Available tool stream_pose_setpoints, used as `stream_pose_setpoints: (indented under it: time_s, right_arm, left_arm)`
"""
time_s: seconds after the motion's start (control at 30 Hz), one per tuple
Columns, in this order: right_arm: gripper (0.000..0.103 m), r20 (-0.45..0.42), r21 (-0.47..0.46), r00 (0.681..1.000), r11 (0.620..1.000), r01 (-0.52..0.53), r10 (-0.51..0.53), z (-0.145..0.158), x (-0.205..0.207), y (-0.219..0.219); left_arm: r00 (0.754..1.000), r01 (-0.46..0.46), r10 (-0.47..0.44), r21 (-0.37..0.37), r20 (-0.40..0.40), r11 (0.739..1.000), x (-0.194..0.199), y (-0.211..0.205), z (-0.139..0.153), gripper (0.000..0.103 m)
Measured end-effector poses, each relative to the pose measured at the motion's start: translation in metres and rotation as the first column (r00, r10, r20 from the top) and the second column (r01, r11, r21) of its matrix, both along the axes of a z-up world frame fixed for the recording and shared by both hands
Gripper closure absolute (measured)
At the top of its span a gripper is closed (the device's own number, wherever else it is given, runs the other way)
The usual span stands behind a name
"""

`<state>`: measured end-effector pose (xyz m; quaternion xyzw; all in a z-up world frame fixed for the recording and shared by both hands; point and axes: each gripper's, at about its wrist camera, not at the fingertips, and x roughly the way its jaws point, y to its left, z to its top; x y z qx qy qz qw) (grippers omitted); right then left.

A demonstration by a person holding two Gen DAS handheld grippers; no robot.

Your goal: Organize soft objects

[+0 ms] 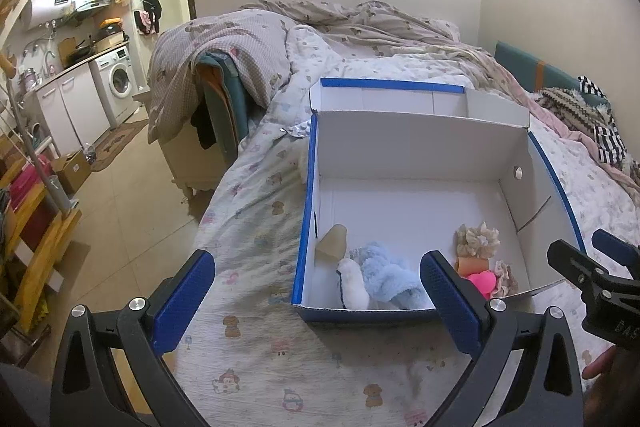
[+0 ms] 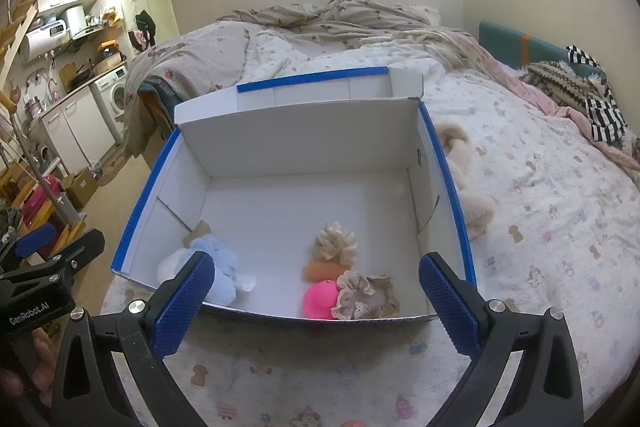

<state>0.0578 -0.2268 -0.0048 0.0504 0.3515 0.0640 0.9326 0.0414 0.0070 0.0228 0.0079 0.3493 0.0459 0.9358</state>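
Plush toy [image 2: 466,179] just beside box [image 2: 444,163].

Each gripper, the left gripper [image 1: 316,287] and the right gripper [image 2: 314,287], is a black plastic frame with triangular cut-outs and round silver screws at the joints. Both carry two flat blue fingers [image 1: 184,301] with a fine knurled, diamond-patterned face. Seen from the right wrist camera, the left tool's black body bears white lettering reading "GenRobot.AI", and bare fingertips [image 2: 44,367] grip it from below.
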Motion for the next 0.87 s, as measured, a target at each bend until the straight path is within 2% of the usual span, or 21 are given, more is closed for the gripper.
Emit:
stream_pose_setpoints:
  time_s: [0.87]
  right_arm:
    - [0.0,-0.006,0.002,1.0,1.0,0.002,-0.002,-0.0032,0.0001,0.0004]
  left_arm:
    - [1.0,-0.011,0.011,0.005,0.012,1.0,0.0,-0.0001,0.0043,0.001]
